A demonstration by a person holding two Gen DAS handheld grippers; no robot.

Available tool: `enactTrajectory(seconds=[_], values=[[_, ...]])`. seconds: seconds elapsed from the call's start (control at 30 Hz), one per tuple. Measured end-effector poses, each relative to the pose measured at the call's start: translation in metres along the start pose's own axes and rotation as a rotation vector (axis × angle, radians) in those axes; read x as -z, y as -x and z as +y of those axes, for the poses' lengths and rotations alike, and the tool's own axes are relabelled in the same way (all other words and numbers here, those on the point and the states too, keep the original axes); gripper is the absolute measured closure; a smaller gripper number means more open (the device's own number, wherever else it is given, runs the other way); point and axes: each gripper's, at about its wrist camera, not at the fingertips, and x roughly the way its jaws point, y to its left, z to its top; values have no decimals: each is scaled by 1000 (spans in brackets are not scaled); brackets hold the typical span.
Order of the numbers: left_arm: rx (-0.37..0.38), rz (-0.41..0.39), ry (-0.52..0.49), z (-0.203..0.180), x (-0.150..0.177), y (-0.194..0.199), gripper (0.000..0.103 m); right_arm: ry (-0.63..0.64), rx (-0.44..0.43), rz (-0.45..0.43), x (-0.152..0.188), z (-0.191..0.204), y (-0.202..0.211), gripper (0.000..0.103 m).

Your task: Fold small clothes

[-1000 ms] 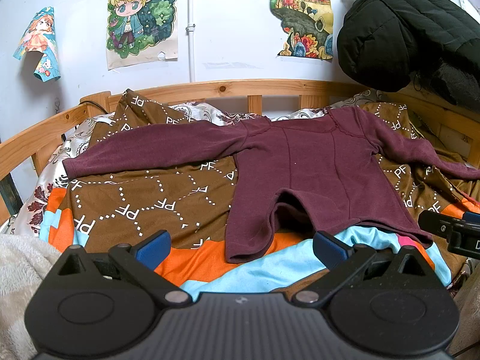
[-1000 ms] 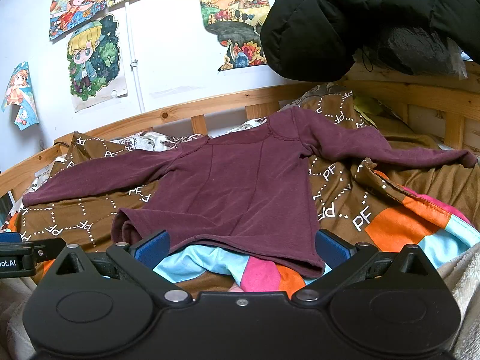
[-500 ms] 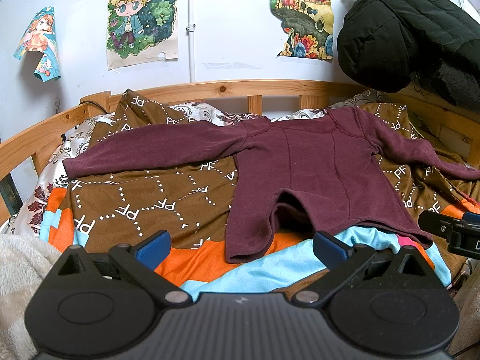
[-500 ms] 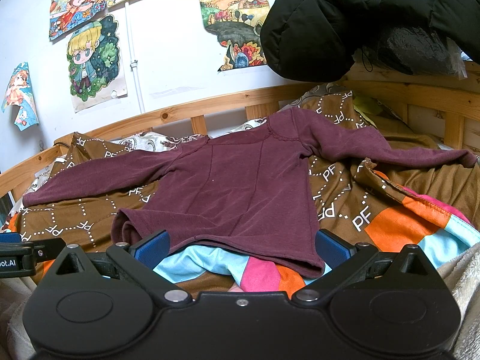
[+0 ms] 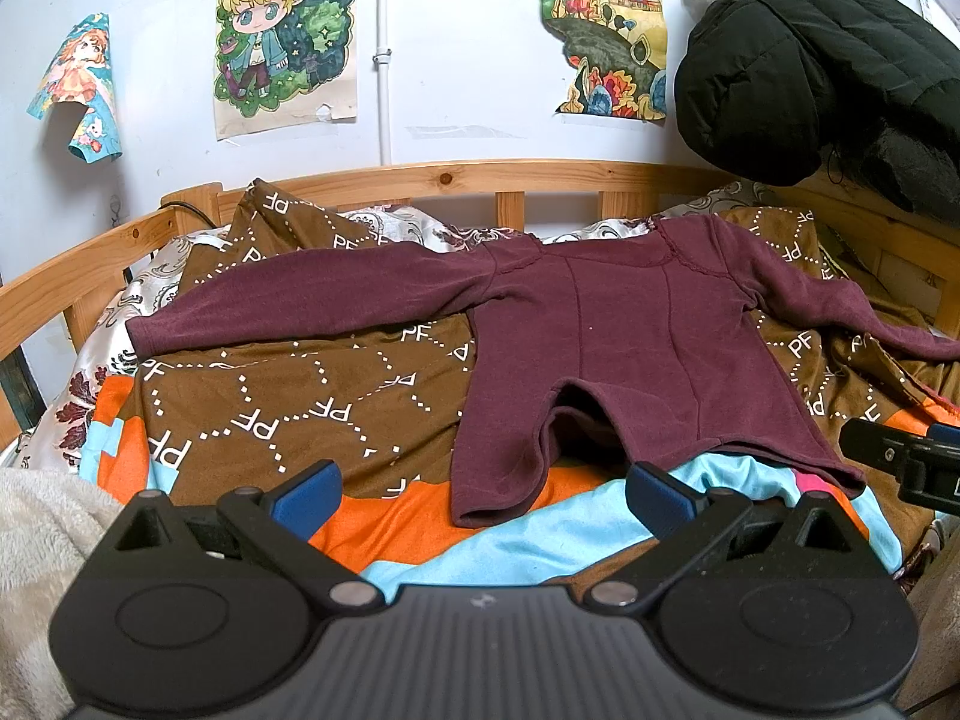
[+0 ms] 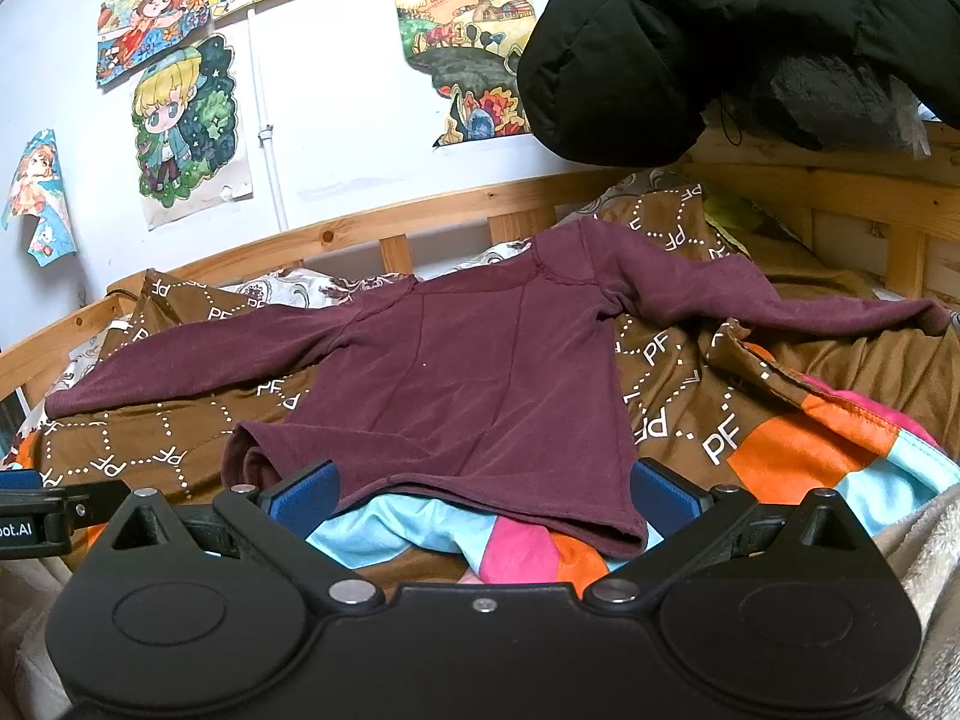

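A small maroon long-sleeved shirt (image 5: 624, 348) lies spread flat on the bed, sleeves out to both sides, hem toward me. It also shows in the right wrist view (image 6: 480, 372). Its left hem corner is bunched and lifted. My left gripper (image 5: 480, 495) is open and empty, just short of the hem's left corner. My right gripper (image 6: 483, 495) is open and empty, its blue pads at either side of the hem's right part. The right gripper's tip shows at the left view's right edge (image 5: 900, 462).
A brown patterned blanket (image 5: 288, 396) with orange and light-blue patches covers the bed. A wooden rail (image 5: 456, 177) runs behind it. A black puffer jacket (image 5: 810, 48) hangs at the upper right. A cream fleece (image 5: 42, 516) lies at the near left. Posters hang on the wall.
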Motion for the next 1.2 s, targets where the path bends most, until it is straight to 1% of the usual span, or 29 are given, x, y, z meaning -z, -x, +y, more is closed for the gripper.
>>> enactTrajectory(seconds=[0.97, 1.2], values=[[-1, 2, 0, 0, 0, 0, 1, -1, 1, 2, 0, 1, 1, 0], [-10, 15, -7, -1, 4, -6, 1, -4, 33, 14, -1, 0, 0, 0]])
